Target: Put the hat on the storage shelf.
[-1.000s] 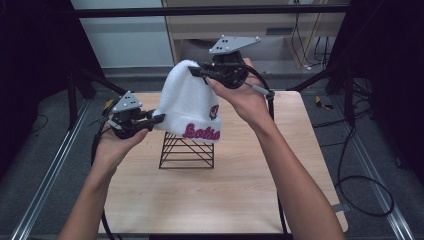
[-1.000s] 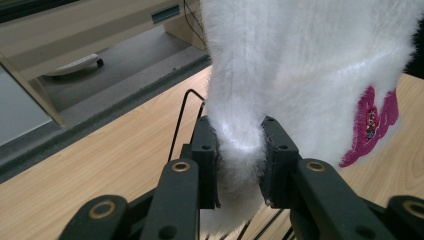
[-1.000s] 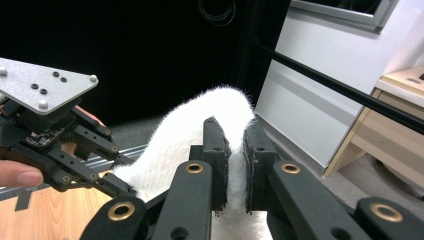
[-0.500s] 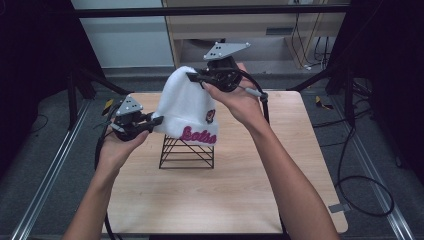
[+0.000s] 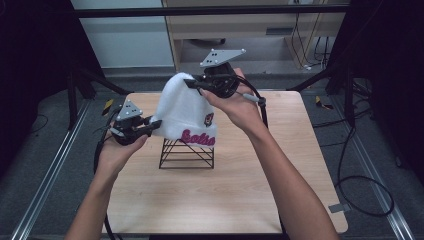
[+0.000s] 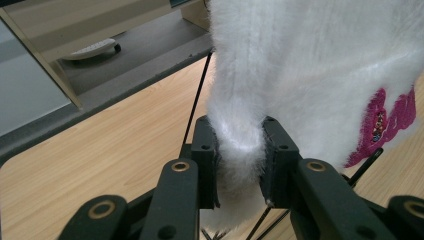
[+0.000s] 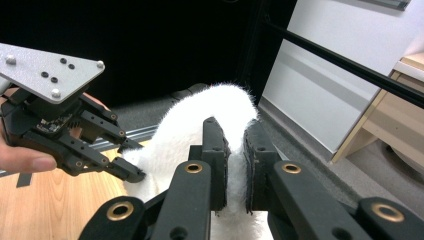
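A fluffy white beanie (image 5: 182, 112) with magenta lettering and a small dark patch hangs over a black wire stand (image 5: 187, 152) on the wooden table (image 5: 240, 185). My left gripper (image 5: 156, 123) is shut on the hat's lower left edge; in the left gripper view the white fur (image 6: 240, 145) is pinched between the two black pads. My right gripper (image 5: 192, 83) is shut on the top of the hat, and the right gripper view has the beanie (image 7: 200, 125) squeezed between its pads, with the left gripper (image 7: 132, 172) beyond at the left.
The wire stand sits near the table's middle, under the hat. Bare wood stretches in front and to the right. A shelf unit (image 5: 250, 25) stands behind the table, black frame rails run along both sides, and cables (image 5: 360, 180) lie on the floor at right.
The hat and both grippers have shifted slightly down and left over the stand. Both grips have stayed on the hat.
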`<state>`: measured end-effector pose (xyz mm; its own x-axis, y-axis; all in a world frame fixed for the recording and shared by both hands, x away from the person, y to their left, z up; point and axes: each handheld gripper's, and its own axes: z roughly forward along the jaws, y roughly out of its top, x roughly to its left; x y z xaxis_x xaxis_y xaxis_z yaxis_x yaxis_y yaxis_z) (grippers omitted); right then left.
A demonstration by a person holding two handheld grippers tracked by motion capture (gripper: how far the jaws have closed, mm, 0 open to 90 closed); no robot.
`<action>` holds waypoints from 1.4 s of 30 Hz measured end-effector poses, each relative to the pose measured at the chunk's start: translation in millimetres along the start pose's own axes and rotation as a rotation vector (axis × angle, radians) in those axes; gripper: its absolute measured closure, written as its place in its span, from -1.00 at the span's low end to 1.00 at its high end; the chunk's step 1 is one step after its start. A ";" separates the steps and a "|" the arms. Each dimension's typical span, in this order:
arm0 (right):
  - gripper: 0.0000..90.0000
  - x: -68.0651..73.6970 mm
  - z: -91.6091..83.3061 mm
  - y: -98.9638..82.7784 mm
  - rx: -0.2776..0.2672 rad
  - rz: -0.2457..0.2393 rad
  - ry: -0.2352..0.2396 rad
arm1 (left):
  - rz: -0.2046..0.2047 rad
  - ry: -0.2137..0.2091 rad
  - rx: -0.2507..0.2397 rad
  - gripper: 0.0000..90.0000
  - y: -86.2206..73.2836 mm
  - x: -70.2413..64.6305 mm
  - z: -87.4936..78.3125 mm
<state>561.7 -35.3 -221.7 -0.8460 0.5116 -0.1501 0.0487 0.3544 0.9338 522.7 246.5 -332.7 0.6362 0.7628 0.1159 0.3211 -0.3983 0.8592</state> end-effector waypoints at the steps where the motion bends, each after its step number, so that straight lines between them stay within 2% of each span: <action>1: 0.84 0.8 0.3 -0.6 0.001 0.001 0.002 | 0.003 -0.002 0.003 0.59 -1.4 0.5 -0.4; 19: 0.84 13.9 1.0 -4.0 0.046 -0.021 0.017 | -0.001 -0.008 0.009 0.59 -17.4 -2.5 -4.2; 42: 0.84 33.5 9.3 -22.5 0.121 -0.028 0.052 | -0.029 -0.030 0.031 0.58 -50.1 -5.6 4.3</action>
<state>537.3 -18.9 -250.8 -0.8739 0.4605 -0.1554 0.0861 0.4613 0.8830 506.1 260.0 -378.6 0.6471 0.7586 0.0760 0.3606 -0.3924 0.8462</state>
